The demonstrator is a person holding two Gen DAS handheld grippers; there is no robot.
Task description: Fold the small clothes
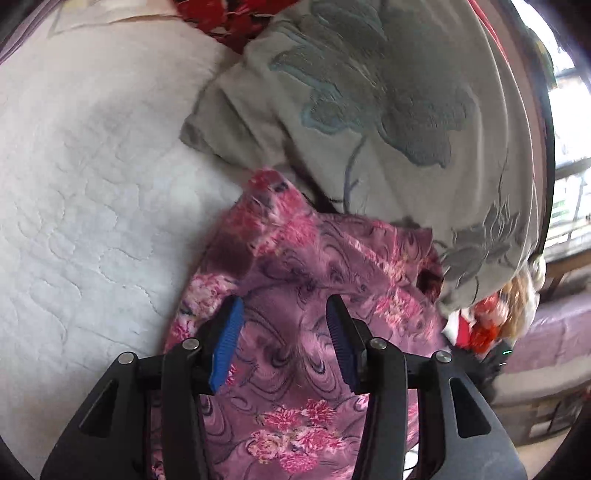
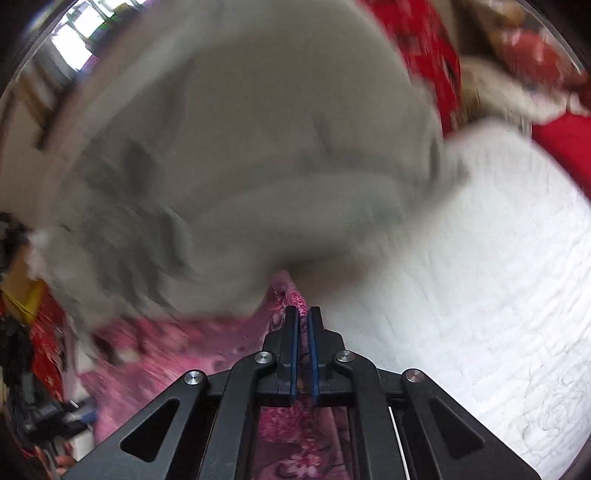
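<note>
A pink and purple floral garment (image 1: 295, 280) lies crumpled on the white quilted bed (image 1: 85, 192). My left gripper (image 1: 284, 306) is open just above it, fingers apart over the cloth. In the right wrist view, which is blurred by motion, my right gripper (image 2: 303, 314) is shut on an edge of the same floral garment (image 2: 288, 295), with cloth pinched between the blue pads (image 2: 294, 354).
A large grey blanket with embroidered flowers (image 1: 388, 110) lies heaped beside the garment; it also fills the right wrist view (image 2: 258, 166). Red patterned fabric (image 1: 229, 18) lies at the far end. A window (image 1: 569, 177) is at the right. The white quilt (image 2: 480, 295) spreads to the right.
</note>
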